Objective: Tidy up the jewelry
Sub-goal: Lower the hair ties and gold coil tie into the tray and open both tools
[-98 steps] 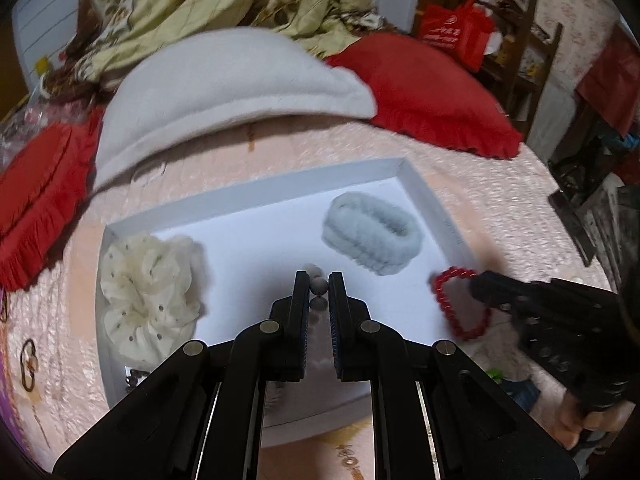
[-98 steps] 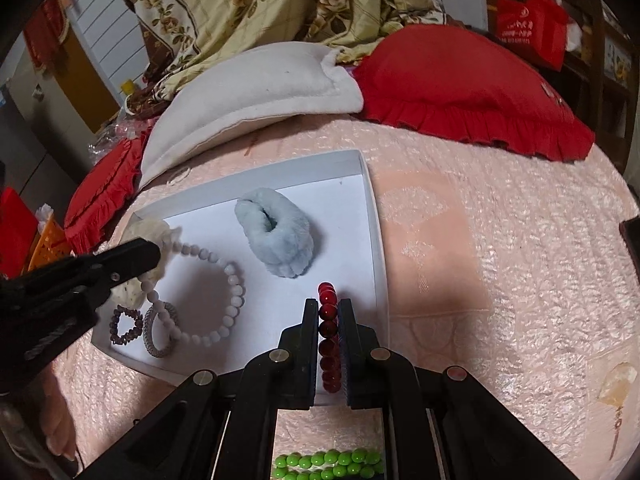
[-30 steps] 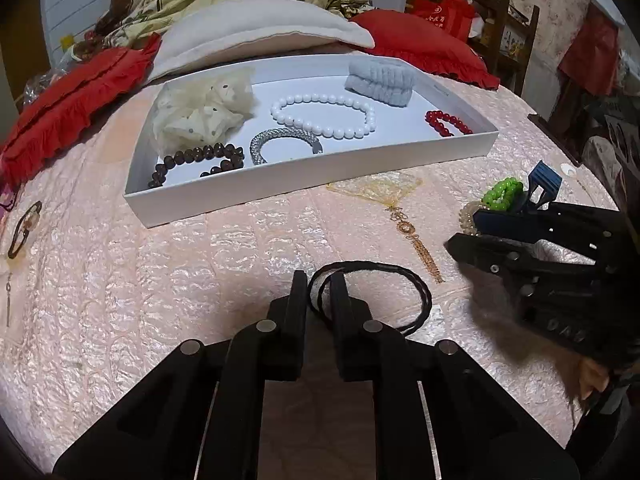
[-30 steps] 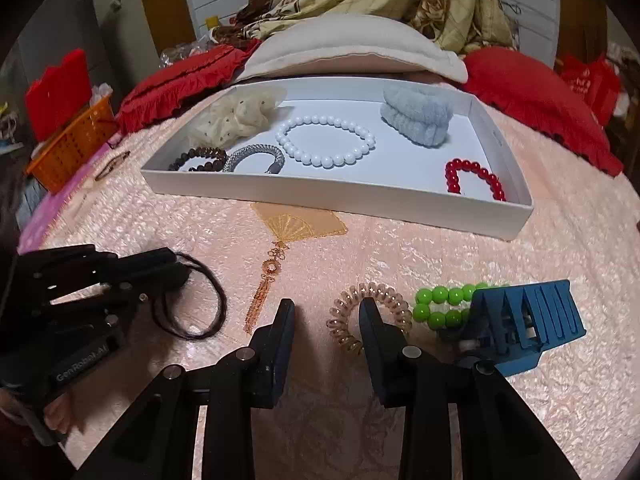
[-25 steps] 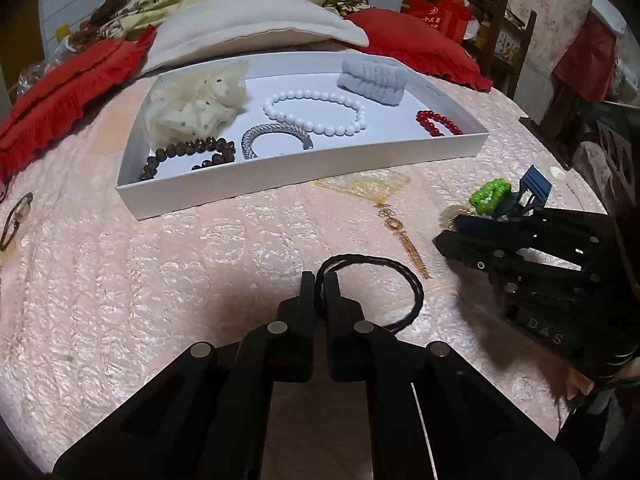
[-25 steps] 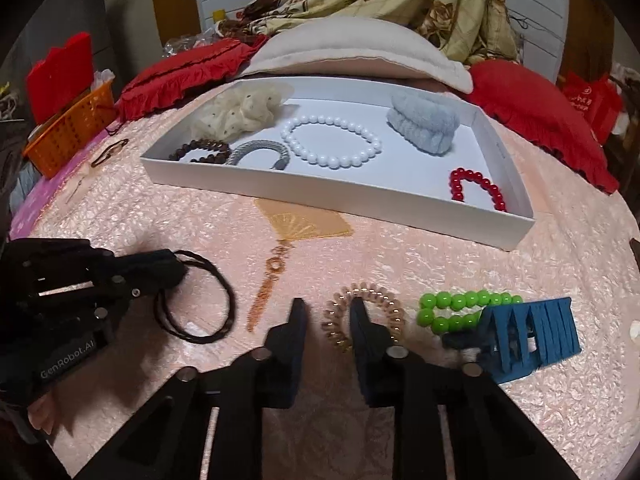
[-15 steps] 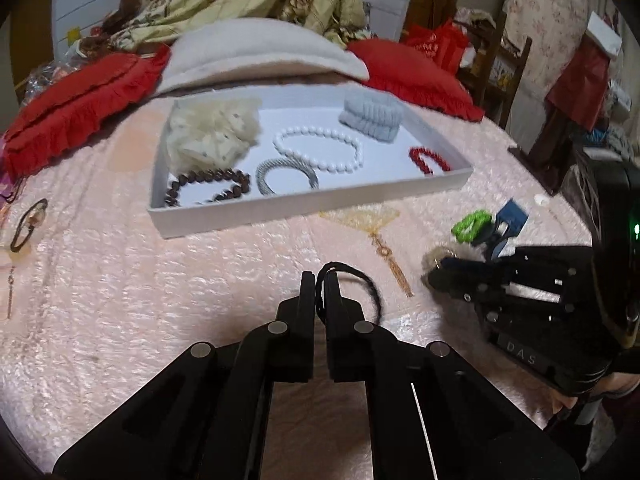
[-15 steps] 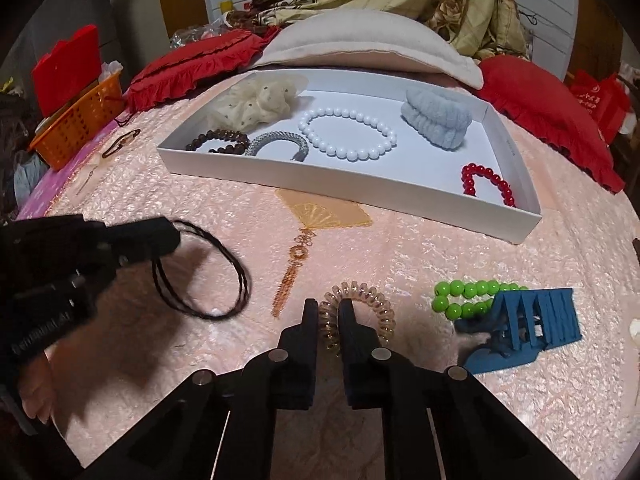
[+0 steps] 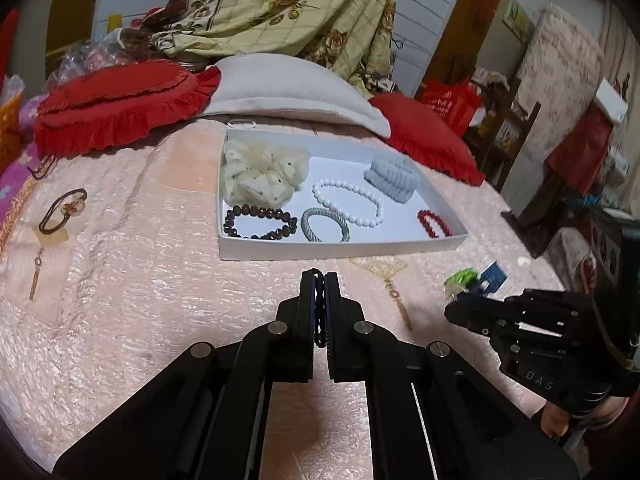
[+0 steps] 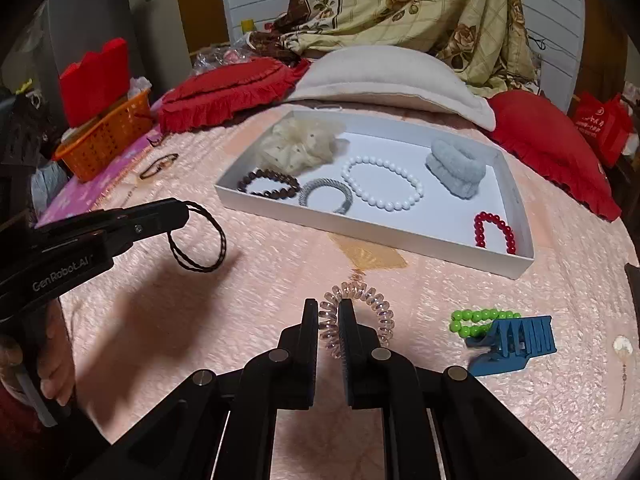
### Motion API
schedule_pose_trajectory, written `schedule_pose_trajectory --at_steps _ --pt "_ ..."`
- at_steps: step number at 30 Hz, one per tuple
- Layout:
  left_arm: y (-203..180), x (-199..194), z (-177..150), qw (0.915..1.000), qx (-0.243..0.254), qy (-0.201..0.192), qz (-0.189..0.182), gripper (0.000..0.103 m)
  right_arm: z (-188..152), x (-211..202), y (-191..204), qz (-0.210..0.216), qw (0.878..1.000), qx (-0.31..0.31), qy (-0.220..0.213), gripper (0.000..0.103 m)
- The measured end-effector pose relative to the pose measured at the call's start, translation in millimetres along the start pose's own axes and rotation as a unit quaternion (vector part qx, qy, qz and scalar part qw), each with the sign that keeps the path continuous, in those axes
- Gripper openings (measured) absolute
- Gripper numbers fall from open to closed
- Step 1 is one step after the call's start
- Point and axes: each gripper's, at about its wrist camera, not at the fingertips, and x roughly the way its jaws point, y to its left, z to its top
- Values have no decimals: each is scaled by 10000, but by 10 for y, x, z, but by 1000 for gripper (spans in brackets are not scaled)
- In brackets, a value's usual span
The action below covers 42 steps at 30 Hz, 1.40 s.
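Observation:
My left gripper (image 9: 319, 278) is shut on a black braided hair tie (image 10: 198, 240), which hangs off its tip above the bedspread in the right wrist view. My right gripper (image 10: 329, 308) is shut on a clear pink spiral hair coil (image 10: 362, 314), lifted off the cover. The white tray (image 10: 376, 236) lies beyond both, holding a cream scrunchie (image 10: 304, 140), a brown bead bracelet (image 10: 268, 184), a silver bracelet (image 10: 326, 194), a white bead bracelet (image 10: 382, 188), a grey scrunchie (image 10: 456, 168) and a red bead bracelet (image 10: 494, 232).
A green bead bracelet (image 10: 478, 320) and a blue claw clip (image 10: 516, 340) lie right of my right gripper. A gold fan pendant (image 10: 370, 258) lies before the tray. A brown bracelet (image 9: 62, 210) lies far left. Pillows (image 10: 392, 74) ring the back, an orange basket (image 10: 104, 140) stands at left.
Both grippers closed on their items and rose: the left lifted the black hair tie off the bedspread, the right closed on the spiral coil and raised it.

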Motion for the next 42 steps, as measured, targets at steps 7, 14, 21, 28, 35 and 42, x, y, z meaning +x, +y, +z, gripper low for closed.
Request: schedule_pose_trajectory --at_steps 7,14,21,28,35,42 --pt "173 -127 68 9979 -387 -106 -507 3 100 -99 -16 46 9999 69 -98 9" --pt "232 -109 96 9954 -588 -57 -754 3 263 -157 -264 96 9992 342 -204 9" --pt "7 -63 188 9962 -373 73 -781 3 500 -32 -673 44 9979 638 -47 9" --pt "-302 159 657 9973 -16 233 -694 3 753 280 -1060 249 9936 1070 255 9" --pt "-587 709 1298 9971 610 422 -191 3 880 560 -1307 367 9887 1388 421 9" --pt "-597 1557 1569 9926 760 889 338 3 953 781 -1334 555 9865 1446 528 9"
